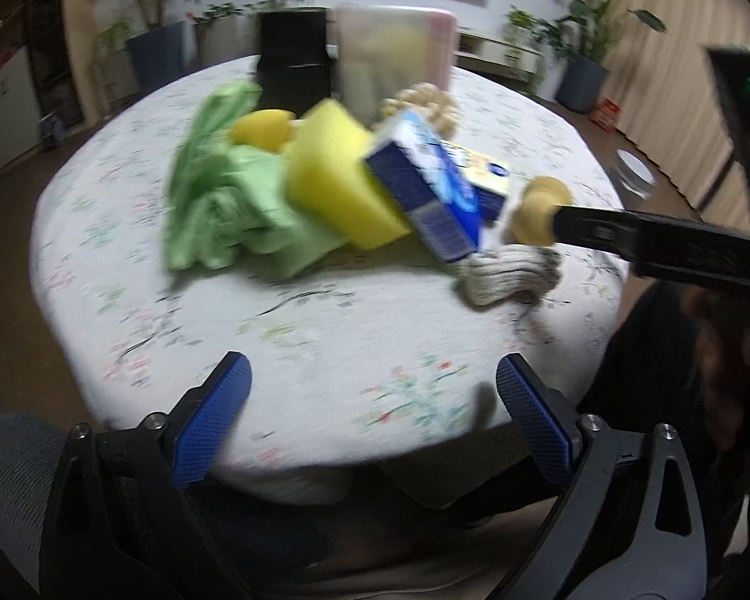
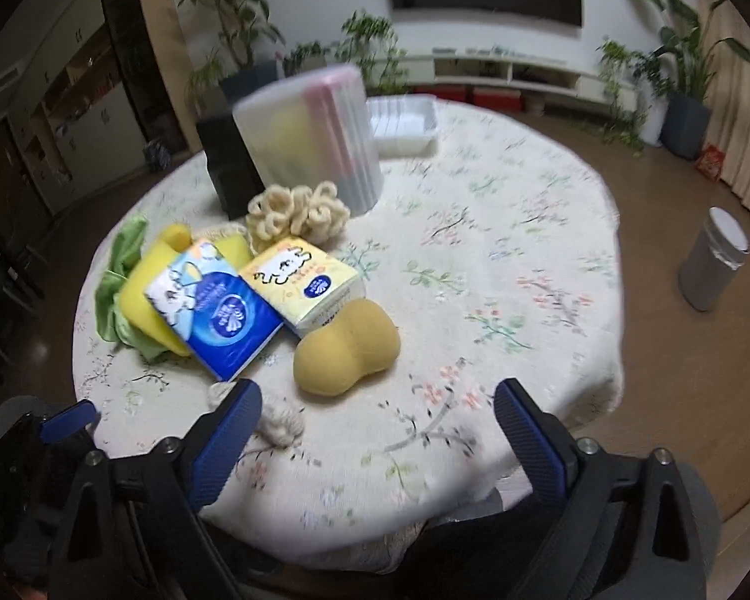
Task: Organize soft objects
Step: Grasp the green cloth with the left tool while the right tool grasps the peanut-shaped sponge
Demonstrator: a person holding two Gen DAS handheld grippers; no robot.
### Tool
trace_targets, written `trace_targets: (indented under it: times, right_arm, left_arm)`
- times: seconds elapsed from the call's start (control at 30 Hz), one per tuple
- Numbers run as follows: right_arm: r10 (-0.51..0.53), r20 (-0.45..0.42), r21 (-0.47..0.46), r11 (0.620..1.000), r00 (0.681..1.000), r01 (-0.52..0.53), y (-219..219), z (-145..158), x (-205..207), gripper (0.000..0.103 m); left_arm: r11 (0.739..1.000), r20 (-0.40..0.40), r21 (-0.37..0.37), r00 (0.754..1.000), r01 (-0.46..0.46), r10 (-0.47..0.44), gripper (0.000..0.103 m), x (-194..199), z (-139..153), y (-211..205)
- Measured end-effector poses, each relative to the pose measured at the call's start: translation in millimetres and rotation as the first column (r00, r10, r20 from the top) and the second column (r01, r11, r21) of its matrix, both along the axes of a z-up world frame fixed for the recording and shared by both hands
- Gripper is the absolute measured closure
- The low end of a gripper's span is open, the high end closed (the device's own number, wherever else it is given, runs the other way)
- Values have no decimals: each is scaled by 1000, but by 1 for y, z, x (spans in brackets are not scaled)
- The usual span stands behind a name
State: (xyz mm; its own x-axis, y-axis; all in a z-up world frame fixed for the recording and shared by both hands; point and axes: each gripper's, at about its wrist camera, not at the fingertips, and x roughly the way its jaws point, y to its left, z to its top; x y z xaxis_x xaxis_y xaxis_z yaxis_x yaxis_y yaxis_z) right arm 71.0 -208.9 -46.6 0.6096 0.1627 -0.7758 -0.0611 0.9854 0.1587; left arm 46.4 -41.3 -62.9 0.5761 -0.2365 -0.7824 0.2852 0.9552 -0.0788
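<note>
Both grippers hang over the near edge of the round worktop (image 2: pixel 525 230), which wears a floral cloth. The left gripper (image 1: pixel 372 415) has its jaws spread with nothing between them; the right gripper (image 2: pixel 377 425) also has its jaws spread and empty, and its left finger partly hides a knitted rag (image 2: pixel 282 422) lying just behind it.

Just past the rag sits a peanut-shaped tan sponge (image 2: pixel 347 347). To its left a blue tissue pack (image 2: pixel 215 307) leans on a yellow sponge block (image 2: pixel 145 295), touching a yellow tissue pack (image 2: pixel 300 277) beside it. A green cloth (image 2: pixel 112 290) is bunched at the far left of the heap, with a small yellow round piece (image 2: pixel 175 237) behind the block. Behind the packs lies a cream loofah (image 2: pixel 297 215).

Further back stand a black box (image 2: pixel 230 170) and a frosted bin (image 2: pixel 310 140) tilted beside it, then a white tray (image 2: pixel 405 122) near the far edge.

On the floor to the right stands a grey can (image 2: pixel 712 267). Potted plants (image 2: pixel 675 70) line the far wall.
</note>
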Motion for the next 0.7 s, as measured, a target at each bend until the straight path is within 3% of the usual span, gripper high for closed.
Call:
trace_targets:
  times: [0.2,0.43,0.6,0.7]
  right_arm:
    - [62,-92,38,998,994,-58,2,-17,22,22]
    - [84,-71,-30,996,994,-87,12,-21,25,22]
    - [111,-50,-99,988,993,-115,20,-20,24,34]
    - [123,-45,-98,987,991,-127,21,-20,23,38]
  left_arm:
    - [1000,2,4,1000,15,-15,10,7,-2,-1]
    - [997,24,-23,997,-72,73,11,20,1,26]
    - [980,15,-99,984,-175,178,12,33,12,62]
    - [978,37,-116,983,-175,181,10,41,24,73]
